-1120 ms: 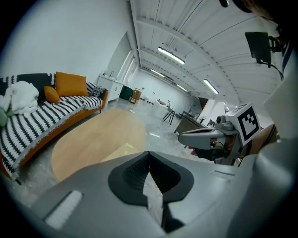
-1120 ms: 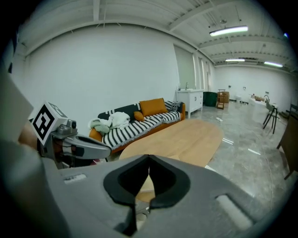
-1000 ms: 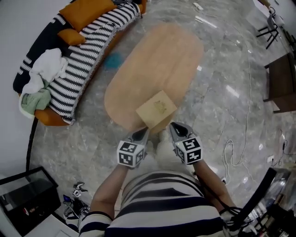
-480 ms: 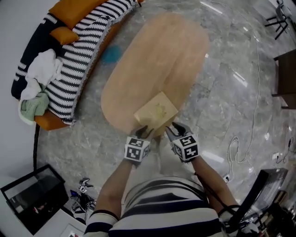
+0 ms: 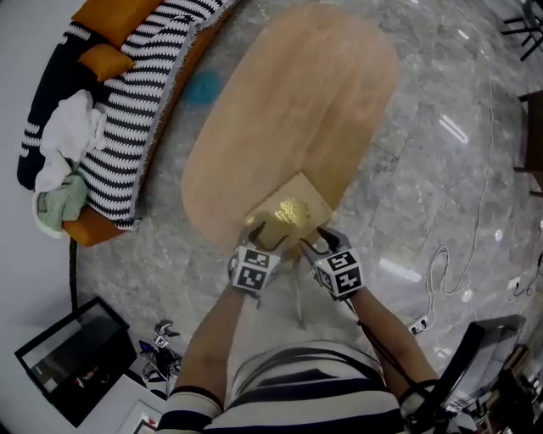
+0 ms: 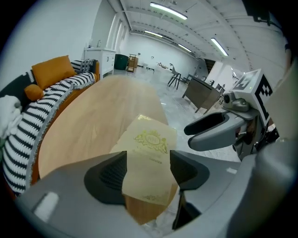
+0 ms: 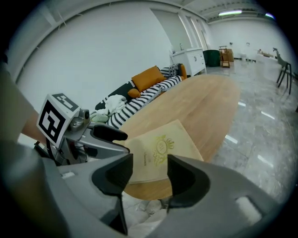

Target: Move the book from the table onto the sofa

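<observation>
A tan book (image 5: 288,212) with a gold crest lies at the near end of the oval wooden table (image 5: 293,102). My left gripper (image 5: 254,241) and right gripper (image 5: 315,244) hover side by side at the book's near edge. Both pairs of jaws have just been opening and stand open. In the left gripper view the book (image 6: 150,148) shows in the gap of the left gripper (image 6: 148,169), with no pad pressing it. The right gripper (image 7: 150,172) likewise frames the book (image 7: 160,146). The striped sofa (image 5: 136,85) stands to the table's left.
Orange cushions (image 5: 119,17) and white and green cloths (image 5: 64,136) lie on the sofa. A blue object (image 5: 204,87) sits on the floor between sofa and table. A black box (image 5: 55,360) stands at lower left. Cables (image 5: 441,271) trail on the marble floor at right.
Both grippers have come down and forward to the book's near edge. Their jaws went from shut to open. The table now sits higher and more central in the head view.
</observation>
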